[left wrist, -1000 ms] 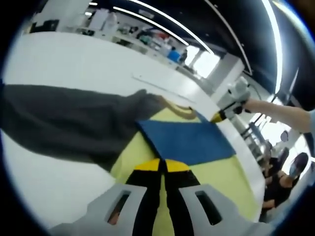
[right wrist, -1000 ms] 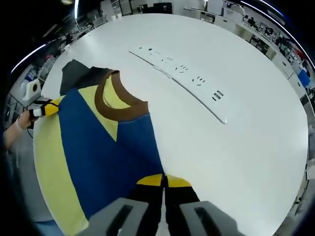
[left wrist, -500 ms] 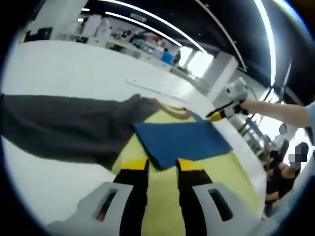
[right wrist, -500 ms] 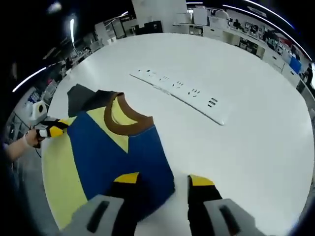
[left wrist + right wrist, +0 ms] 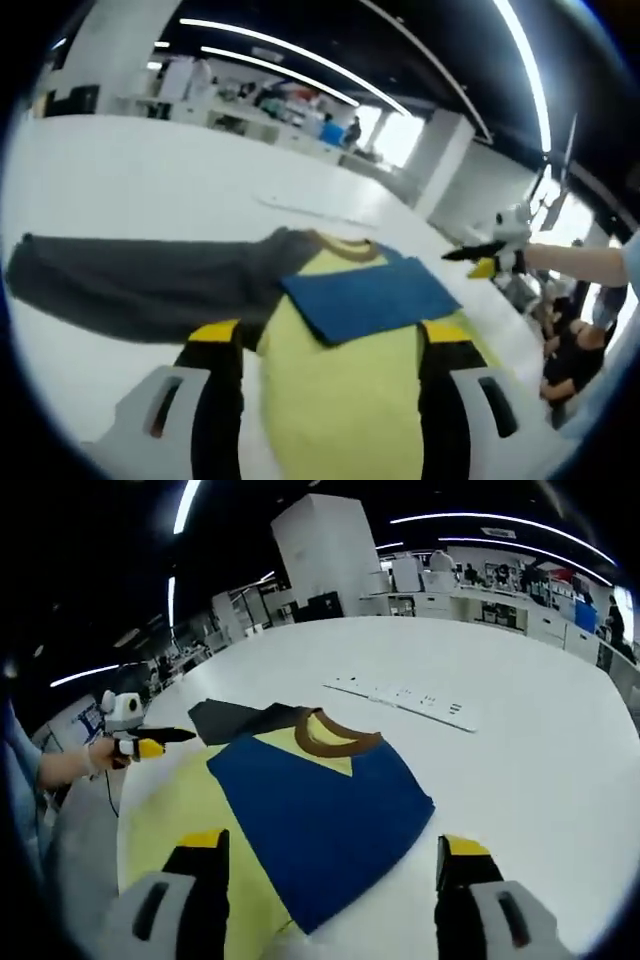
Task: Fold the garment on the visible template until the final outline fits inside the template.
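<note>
Fingers of left gripper (image 5: 330, 345) and right gripper (image 5: 328, 860) spread wide above garment (image 5: 315, 800); bare white table (image 5: 540, 770) beyond its edges

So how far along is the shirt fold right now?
Done: the blue flap is folded across the yellow shirt below the brown collar. In hand: nothing; the left tongs and right tongs both hover open above it. Left: the dark grey sleeve lies stretched out on the white table, not yet folded in. I can't make out the template outline.

Ruler (image 5: 400, 695) markings too small to read; garment's (image 5: 320, 810) near hem cut off.
</note>
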`<state>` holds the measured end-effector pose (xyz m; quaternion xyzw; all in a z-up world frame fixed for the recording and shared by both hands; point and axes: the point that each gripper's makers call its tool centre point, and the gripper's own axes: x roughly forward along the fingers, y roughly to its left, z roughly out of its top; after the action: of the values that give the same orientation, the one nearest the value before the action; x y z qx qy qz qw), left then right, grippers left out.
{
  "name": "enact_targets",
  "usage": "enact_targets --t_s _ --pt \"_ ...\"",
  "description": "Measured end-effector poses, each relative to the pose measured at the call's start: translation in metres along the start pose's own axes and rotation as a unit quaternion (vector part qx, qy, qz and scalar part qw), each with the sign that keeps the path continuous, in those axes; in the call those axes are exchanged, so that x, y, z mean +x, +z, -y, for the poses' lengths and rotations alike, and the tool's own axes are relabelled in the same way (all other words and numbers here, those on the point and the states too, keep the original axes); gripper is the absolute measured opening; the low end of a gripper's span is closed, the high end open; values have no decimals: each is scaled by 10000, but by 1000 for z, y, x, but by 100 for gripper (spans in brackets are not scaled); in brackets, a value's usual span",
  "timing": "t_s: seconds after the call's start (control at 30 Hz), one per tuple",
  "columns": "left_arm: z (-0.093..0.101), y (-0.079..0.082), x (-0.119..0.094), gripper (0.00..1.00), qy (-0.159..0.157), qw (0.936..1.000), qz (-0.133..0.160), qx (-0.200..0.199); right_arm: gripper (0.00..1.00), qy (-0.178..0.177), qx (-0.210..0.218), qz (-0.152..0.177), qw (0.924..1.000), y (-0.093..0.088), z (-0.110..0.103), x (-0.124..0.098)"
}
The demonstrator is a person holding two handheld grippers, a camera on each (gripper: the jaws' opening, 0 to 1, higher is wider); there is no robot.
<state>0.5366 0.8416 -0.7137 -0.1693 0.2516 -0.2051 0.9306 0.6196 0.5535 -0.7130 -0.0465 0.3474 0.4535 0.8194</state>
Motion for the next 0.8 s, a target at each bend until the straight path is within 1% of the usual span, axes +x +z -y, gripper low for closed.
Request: enact_targets --t_s 0.03,0.13,0.17,0.23,0.3,0.4,0.53,0.6,0.67,0.73,0.8 --pt "0 1 -3 67 6 10000 7 -5 100 -2 -25 52 10000 -4 -7 -5" --pt "0 3 -13 67 44 10000 26 -3 100 -2 -94 83 9999 -9 -15 -12" --pt "0 3 -16 68 54 10000 25 10 100 34 -82 95 9999 -12 -22 -17" --pt "0 4 -22 69 64 10000 22 49 100 34 -108 84 9999 -15 -28 -21" --pt "0 5 -26 71 65 9999 10 95 100 10 -172 90 9998 -16 -34 -26" --pt "2 4 -32 76 38 9998 -41 168 100 -13 -172 149 9997 -13 -40 -33" --pt "5 5 -41 86 9 9996 -95 272 100 -61 -153 267 9995 -7 -47 -44" --pt "5 6 -45 90 6 9995 -111 310 100 -127 -133 324 9993 -5 -47 -48" --pt "4 5 -49 94 6 9995 -135 300 100 -185 -142 381 9990 -5 -49 -52" --pt "2 4 -52 99 32 9994 -175 281 100 -163 -103 447 9988 -5 -54 -55" --pt "-1 2 -56 99 70 9993 -247 253 100 -133 -112 465 9988 -6 -59 -57"
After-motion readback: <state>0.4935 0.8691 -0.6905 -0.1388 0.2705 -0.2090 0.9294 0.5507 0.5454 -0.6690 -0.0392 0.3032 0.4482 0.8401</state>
